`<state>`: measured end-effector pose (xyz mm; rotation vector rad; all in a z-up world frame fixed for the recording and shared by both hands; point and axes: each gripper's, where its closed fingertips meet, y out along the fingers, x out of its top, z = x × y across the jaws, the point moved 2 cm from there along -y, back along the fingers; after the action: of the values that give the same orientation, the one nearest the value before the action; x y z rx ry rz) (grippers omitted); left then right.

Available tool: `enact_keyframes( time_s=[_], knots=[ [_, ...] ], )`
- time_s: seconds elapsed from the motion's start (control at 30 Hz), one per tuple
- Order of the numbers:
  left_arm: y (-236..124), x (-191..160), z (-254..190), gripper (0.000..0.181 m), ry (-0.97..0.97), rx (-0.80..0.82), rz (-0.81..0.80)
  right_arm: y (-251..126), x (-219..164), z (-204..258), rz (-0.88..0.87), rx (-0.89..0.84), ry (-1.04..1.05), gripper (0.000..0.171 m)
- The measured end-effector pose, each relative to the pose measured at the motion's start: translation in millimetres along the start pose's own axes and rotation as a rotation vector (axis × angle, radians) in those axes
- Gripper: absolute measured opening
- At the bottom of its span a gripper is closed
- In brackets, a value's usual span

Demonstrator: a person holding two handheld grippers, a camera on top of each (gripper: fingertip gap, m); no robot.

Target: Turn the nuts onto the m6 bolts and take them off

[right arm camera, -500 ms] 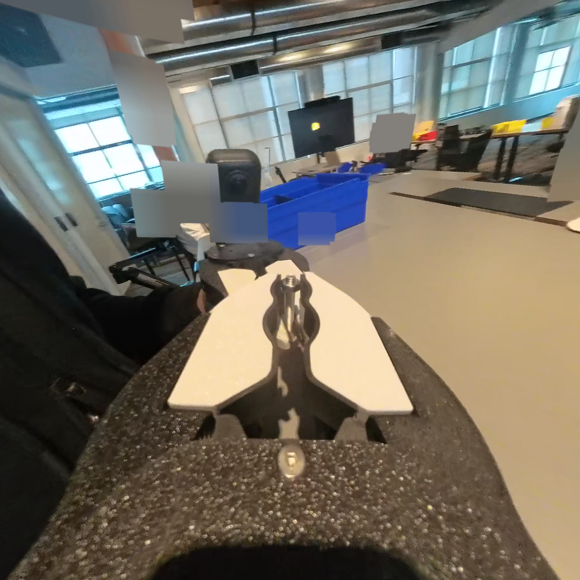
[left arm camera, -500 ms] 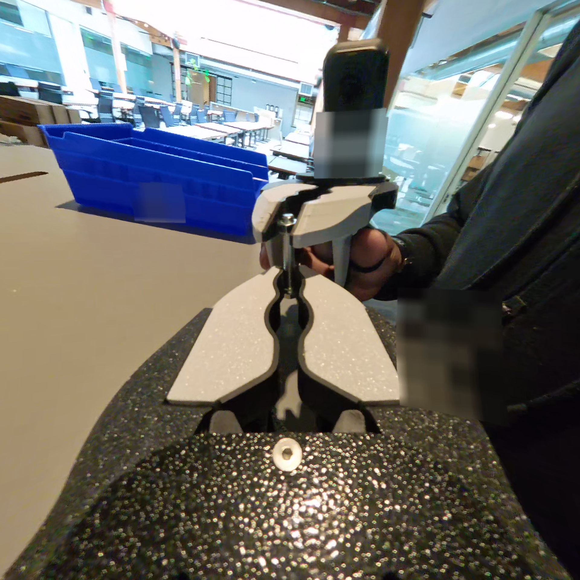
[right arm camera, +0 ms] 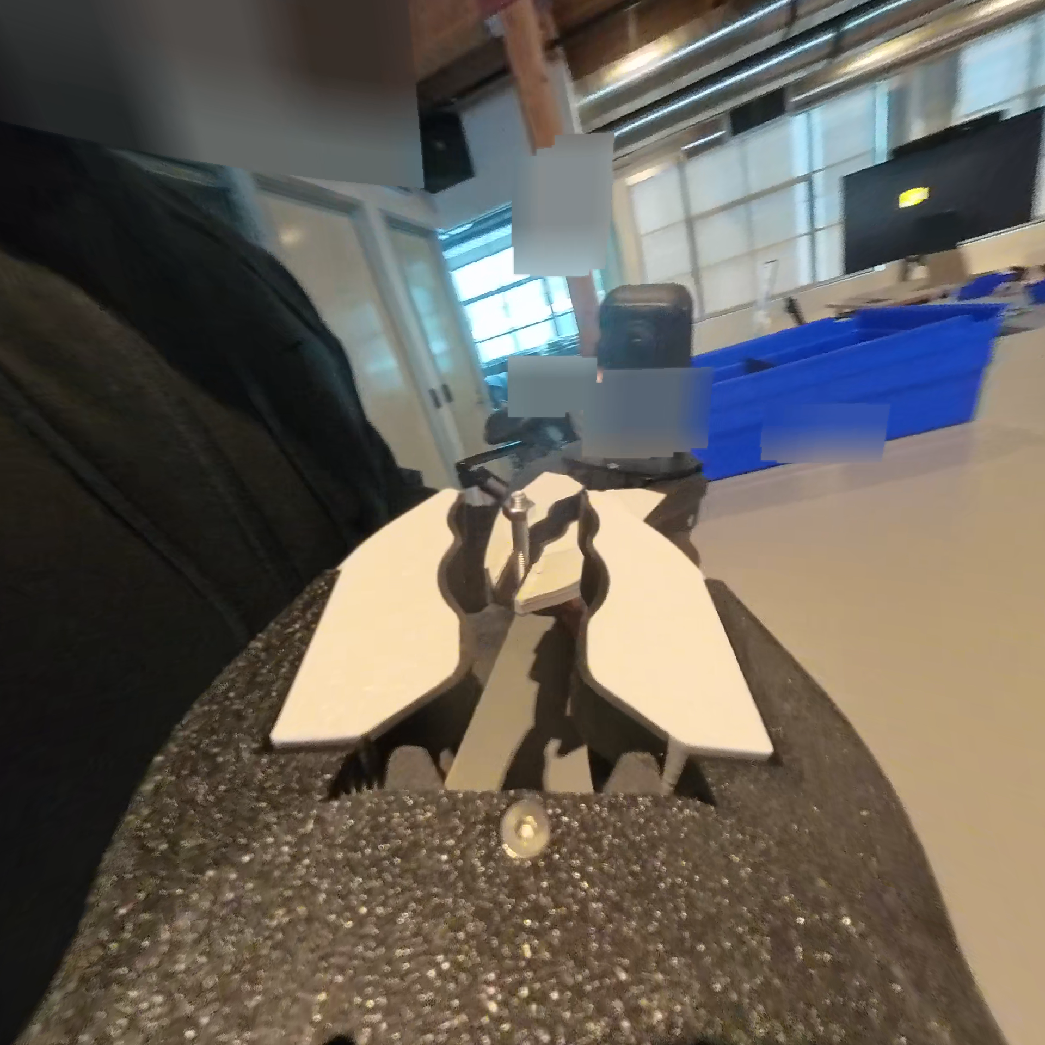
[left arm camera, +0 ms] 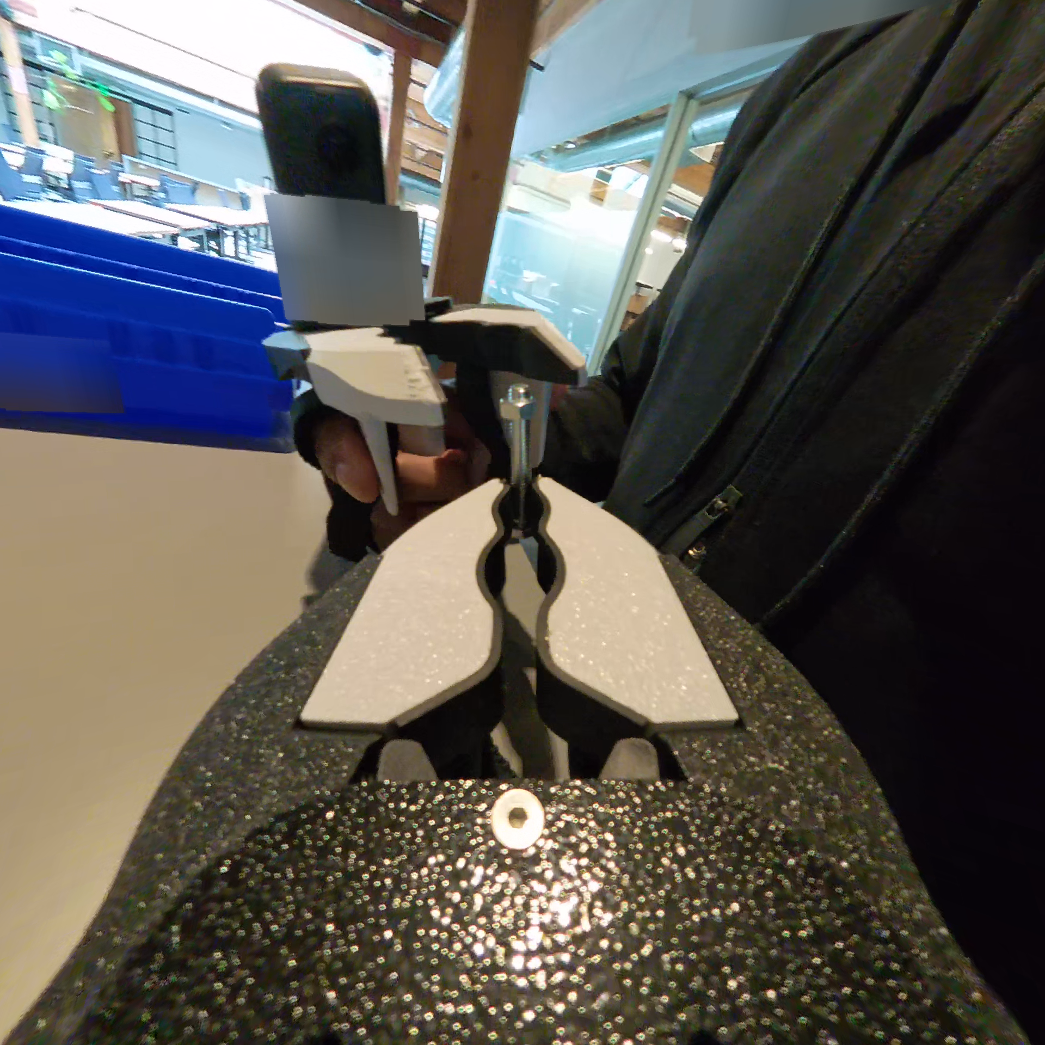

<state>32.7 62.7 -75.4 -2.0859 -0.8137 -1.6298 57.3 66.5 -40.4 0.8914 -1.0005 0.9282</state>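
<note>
Behind, a blue bin (left arm camera: pixel 141 339) sits on the table (left arm camera: pixel 113 565) — contents hidden.

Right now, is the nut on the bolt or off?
On: the nut sits near the top end of the bolt, held by the left gripper; right gripper open around it.

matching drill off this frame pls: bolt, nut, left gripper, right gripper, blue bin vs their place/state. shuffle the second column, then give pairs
Things:
1. bolt
2. nut
3. left gripper
4. right gripper
5. blue bin

Place or state:
A. resting on the table, behind the grippers
B. open, jaws either side of the nut
C. threaded near the bolt's far end
D. shut on the bolt's lower shank
E. standing upright out of the left gripper's tips

Pairs: 1-E, 2-C, 3-D, 4-B, 5-A
</note>
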Motion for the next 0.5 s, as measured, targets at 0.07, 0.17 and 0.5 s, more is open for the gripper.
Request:
enact_keyframes(
  time_s=[0.07,0.17,0.5],
  knots=[
    [0,0,-1,0.005,-0.001,-0.012,0.004,2,-3,1,0.016,0.044,0.008,0.038],
    [0,0,0,0.005,-0.006,-0.008,-0.002,7,-6,0,0.041,0.053,0.0,0.031],
    [-10,0,38,0.005,0.12,0.433,0.028,-2,-5,-29,-0.035,-0.433,-0.088,0.011]
  ],
)
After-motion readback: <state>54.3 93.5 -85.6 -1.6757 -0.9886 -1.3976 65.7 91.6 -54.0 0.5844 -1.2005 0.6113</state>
